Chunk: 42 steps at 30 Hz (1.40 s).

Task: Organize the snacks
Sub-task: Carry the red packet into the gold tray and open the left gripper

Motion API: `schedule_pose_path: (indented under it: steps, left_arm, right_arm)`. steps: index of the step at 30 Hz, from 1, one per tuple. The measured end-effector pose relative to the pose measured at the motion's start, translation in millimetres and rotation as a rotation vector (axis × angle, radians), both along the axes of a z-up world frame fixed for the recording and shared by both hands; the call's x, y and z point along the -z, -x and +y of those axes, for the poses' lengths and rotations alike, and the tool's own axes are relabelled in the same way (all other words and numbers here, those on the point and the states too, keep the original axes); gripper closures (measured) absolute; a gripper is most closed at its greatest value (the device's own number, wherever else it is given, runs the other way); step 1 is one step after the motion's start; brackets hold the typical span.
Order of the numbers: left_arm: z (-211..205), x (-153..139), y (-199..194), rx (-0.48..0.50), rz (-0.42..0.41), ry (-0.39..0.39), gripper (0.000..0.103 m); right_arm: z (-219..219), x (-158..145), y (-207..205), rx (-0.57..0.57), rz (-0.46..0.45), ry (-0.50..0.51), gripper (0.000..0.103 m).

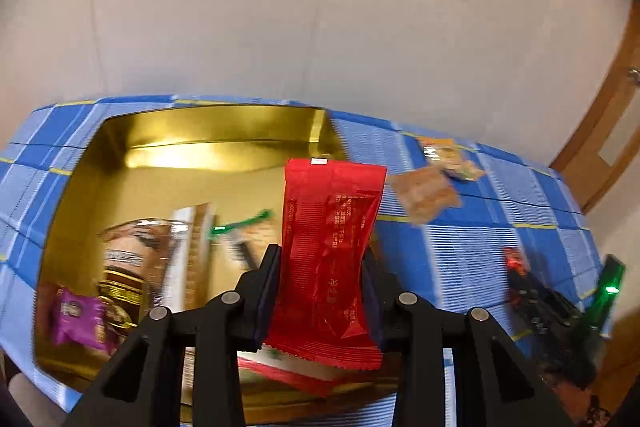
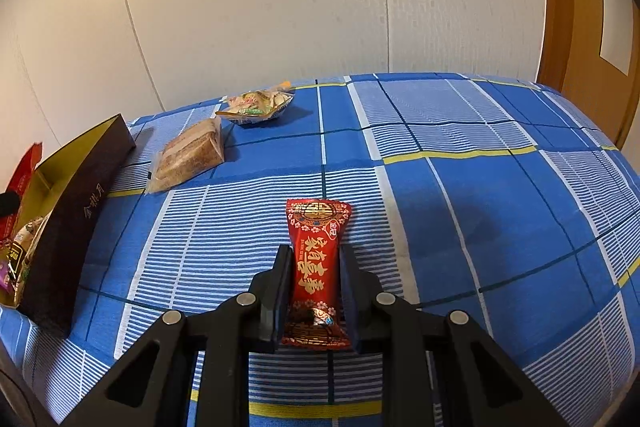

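the left tongs (image 1: 320, 291) pinch a plain red packet (image 1: 330, 227) by its middle and hold it over the open gold-lined box (image 1: 200, 131), likely so it can drop in beside the snacks already there; its small white print is too blurred to read. the right tongs (image 2: 316, 291) clamp a red candy packet (image 2: 318, 267) with gold chinese characters, low over the blue checked bed (image 2: 480, 187), with a brown cake packet (image 2: 188, 155) and a pale snack bag (image 2: 258, 105) lying loose beyond. the box's dark side (image 2: 76, 223) carries gold lettering i cannot make out.
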<state>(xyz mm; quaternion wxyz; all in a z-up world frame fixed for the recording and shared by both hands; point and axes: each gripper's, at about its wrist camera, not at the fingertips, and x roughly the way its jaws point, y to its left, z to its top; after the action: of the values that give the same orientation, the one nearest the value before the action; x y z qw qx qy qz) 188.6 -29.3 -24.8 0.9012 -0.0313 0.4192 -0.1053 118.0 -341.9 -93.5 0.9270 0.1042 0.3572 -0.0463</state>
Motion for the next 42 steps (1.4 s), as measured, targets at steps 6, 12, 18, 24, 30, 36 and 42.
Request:
schedule_pose_path:
  steps: [6,12,18,24,30,36,42]
  left_arm:
    - [38,15,-28,-0.073,0.051,-0.063,0.065]
    - [80,26,-61,-0.145,0.088,-0.124,0.065]
    - [114,30,-78,-0.202,0.094,-0.166,0.065]
    - [135,40,-90,-0.234,0.119,-0.206,0.062]
    - [146,47,-82,-0.264,0.109,-0.202,0.059]
    - [142,40,-59,-0.286,0.076,-0.184,0.054]
    - [118,37,-27,-0.251,0.033,-0.166,0.053]
  right_arm:
    - [0,0,1,0.002,-0.001,0.000,0.080]
    - [0,0,1,0.001,-0.002,-0.004,0.080]
    - [0,0,1,0.001,-0.003,-0.004,0.080]
    - [-1,0,2,0.002,-0.005,-0.011,0.080]
    - [-2,0,2,0.002,-0.005,-0.011,0.079]
    - [0,0,2,0.002,-0.006,-0.003,0.080]
    - [12,-3,5,-0.024,-0.027,0.046,0.081]
